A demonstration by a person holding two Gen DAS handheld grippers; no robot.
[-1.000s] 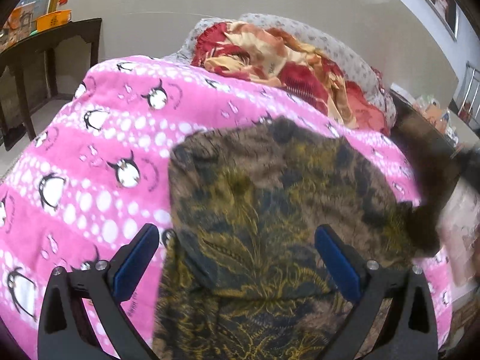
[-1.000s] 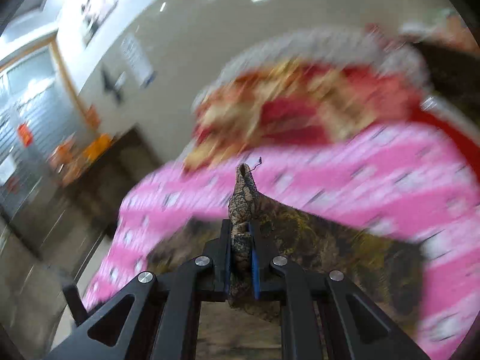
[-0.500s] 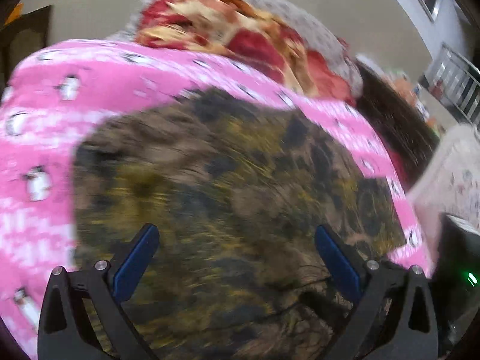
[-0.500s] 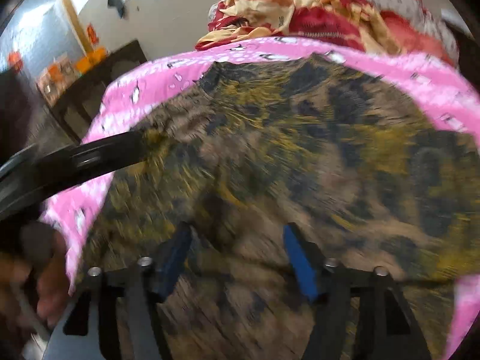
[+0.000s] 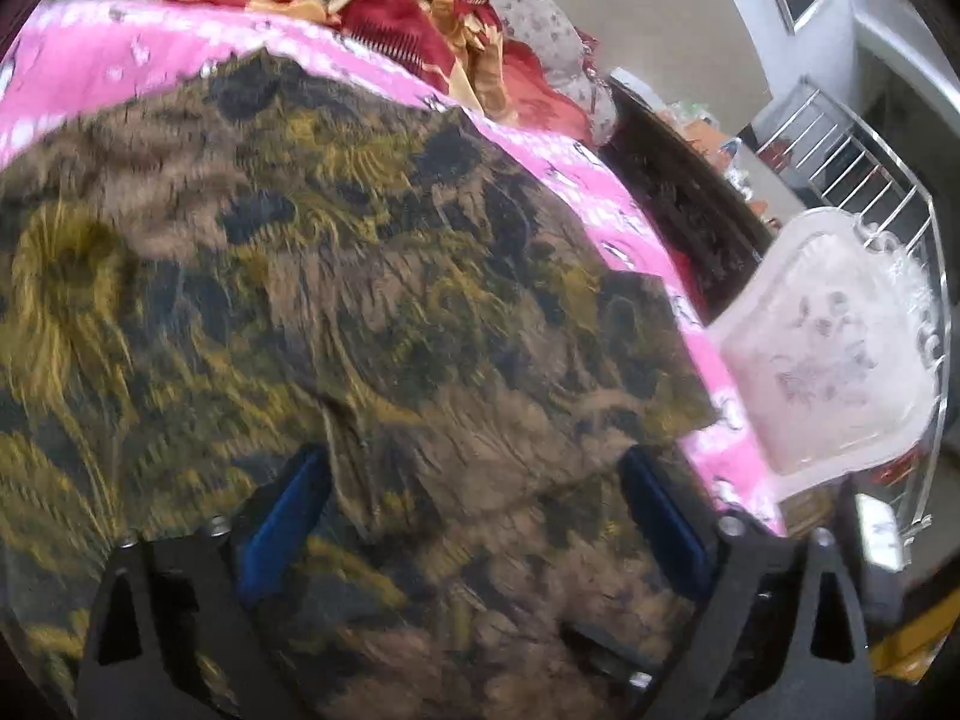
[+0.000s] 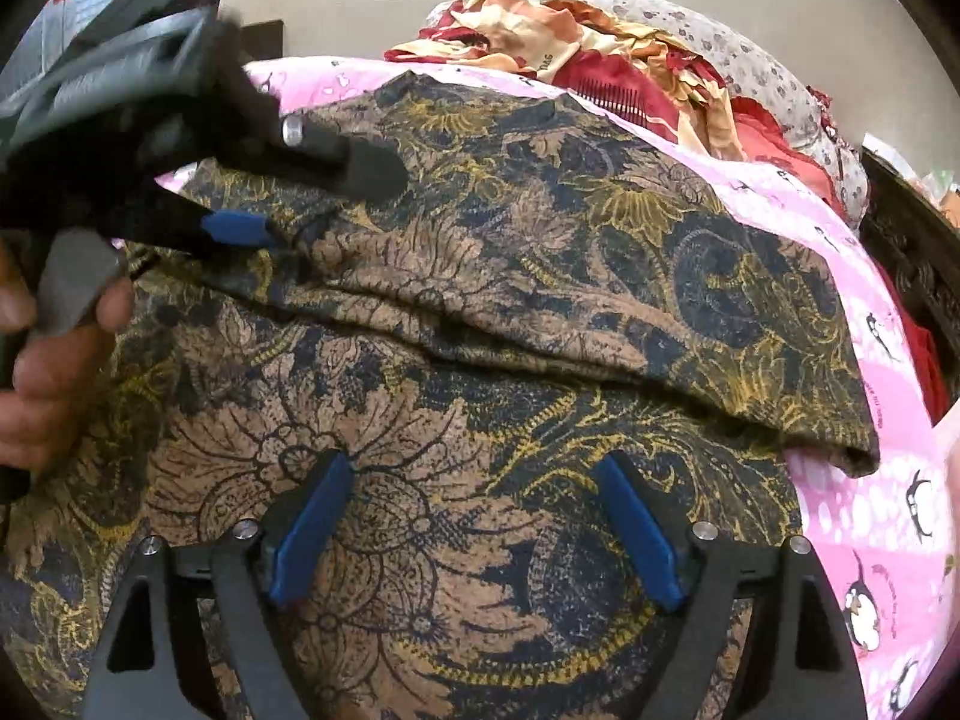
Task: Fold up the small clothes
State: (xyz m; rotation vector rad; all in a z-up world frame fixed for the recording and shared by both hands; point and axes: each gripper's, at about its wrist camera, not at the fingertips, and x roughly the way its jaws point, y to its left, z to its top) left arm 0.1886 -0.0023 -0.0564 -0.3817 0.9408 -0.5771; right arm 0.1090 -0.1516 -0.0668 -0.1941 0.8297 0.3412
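A brown, gold and navy batik garment (image 6: 540, 276) lies on the pink penguin blanket (image 6: 864, 510), its far part folded over toward me with a fold edge running across the middle. It fills the left wrist view (image 5: 372, 300) too. My right gripper (image 6: 474, 516) is open and empty, low over the near part of the cloth. My left gripper (image 5: 474, 510) is open, just above the cloth; in the right wrist view it shows at the upper left (image 6: 312, 192), tips at the fold's left end.
A heap of red and orange fabric (image 6: 600, 54) and a spotted grey pillow (image 6: 750, 60) lie at the far end of the bed. A dark wooden bed edge (image 5: 678, 192) runs along the right, with a pale plastic chair (image 5: 834, 348) beyond it.
My right gripper let go of the cloth corner it pinched and opened, dropping low over the garment. The folded flap now lies flat. My left gripper moved right and lower over the cloth.
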